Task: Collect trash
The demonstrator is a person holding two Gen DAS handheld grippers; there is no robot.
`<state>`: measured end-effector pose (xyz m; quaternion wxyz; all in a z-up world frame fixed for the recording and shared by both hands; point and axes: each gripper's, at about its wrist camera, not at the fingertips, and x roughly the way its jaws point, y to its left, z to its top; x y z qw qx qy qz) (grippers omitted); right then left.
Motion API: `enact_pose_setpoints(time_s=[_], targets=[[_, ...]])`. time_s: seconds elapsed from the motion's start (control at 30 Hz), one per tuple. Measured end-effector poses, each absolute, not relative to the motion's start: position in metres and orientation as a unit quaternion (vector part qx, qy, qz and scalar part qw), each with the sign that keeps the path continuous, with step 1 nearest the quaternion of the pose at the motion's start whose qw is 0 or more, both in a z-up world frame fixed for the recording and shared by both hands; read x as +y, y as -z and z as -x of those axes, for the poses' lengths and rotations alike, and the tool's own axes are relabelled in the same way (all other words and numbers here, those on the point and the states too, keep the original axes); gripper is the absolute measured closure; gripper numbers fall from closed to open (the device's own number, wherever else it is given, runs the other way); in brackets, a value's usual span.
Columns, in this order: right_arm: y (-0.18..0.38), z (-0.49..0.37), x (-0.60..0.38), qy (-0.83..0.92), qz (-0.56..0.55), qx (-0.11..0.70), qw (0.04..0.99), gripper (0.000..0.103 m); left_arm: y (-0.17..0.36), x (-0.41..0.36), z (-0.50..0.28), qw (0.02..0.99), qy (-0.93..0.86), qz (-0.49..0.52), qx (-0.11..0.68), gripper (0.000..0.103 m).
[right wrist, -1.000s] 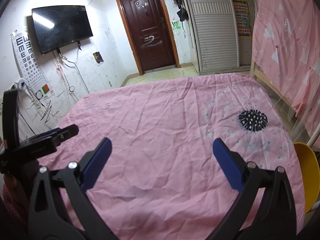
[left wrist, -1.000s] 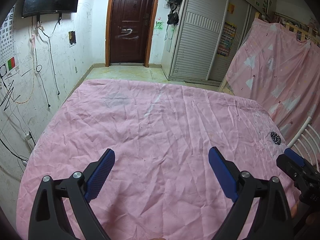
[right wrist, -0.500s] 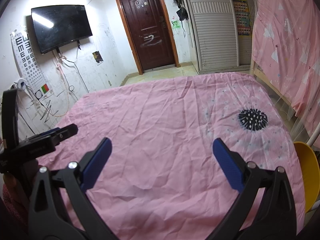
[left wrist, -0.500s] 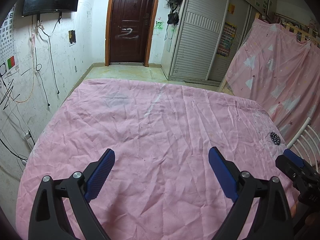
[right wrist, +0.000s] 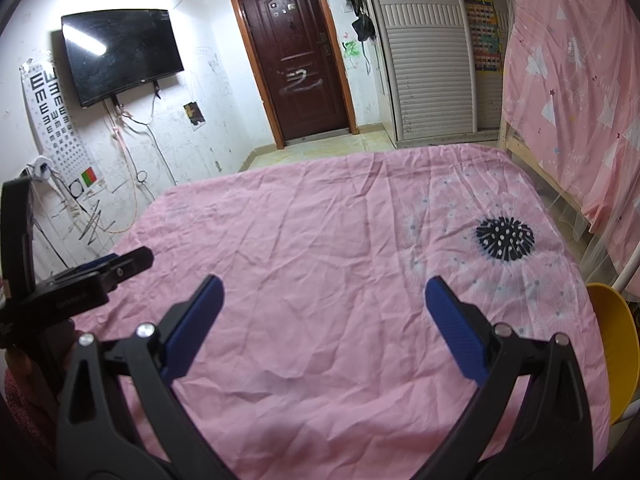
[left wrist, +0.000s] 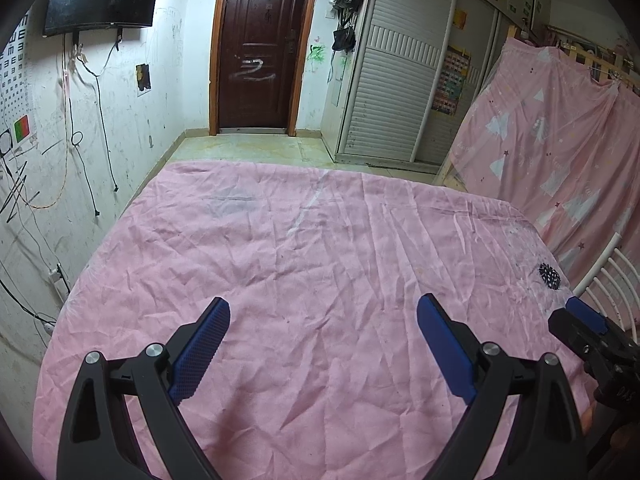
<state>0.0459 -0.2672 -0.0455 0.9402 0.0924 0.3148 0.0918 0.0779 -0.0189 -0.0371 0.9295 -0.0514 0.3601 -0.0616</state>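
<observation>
Bedroom, scuffed white walls; dark wooden door (left wrist: 260, 44) at the far end, wall-mounted television (right wrist: 120, 54) and eye chart (right wrist: 52, 112) on the left, slatted wardrobe (right wrist: 424, 48) and pink patterned drape (left wrist: 560, 136) on the right.

Surface: bed under a wrinkled pink sheet (left wrist: 300, 264), filling near and middle ground. One black spiky printed motif (right wrist: 505, 238) toward the right edge; it looks like part of the fabric pattern, not litter. Yellow rounded object (right wrist: 614, 340) beside the bed at near right, identity unclear.

Left gripper (left wrist: 322, 336): blue-padded jaws spread wide, nothing between them, held low over the near part of the sheet.

Right gripper (right wrist: 322, 318): likewise spread wide and empty, hovering alongside to the right; each tool shows at the edge of the other's view.

Trash: none visible on the sheet or the floor strip by the door in either view. Whereabouts cannot be told.

Judgement: both tools appear held level, apart and ready, likely a start or search posture, since no target is yet in sight.
</observation>
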Motion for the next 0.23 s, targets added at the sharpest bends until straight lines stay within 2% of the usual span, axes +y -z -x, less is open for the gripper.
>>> enact_pose_setpoints(time_s=[0.23], targets=[[0.0453, -0.0463, -0.2674, -0.092, -0.093, 0.315, 0.94, 0.006, 0.038, -0.0183, -0.0784, 0.929, 0.062, 0.053, 0.361, 0.016]])
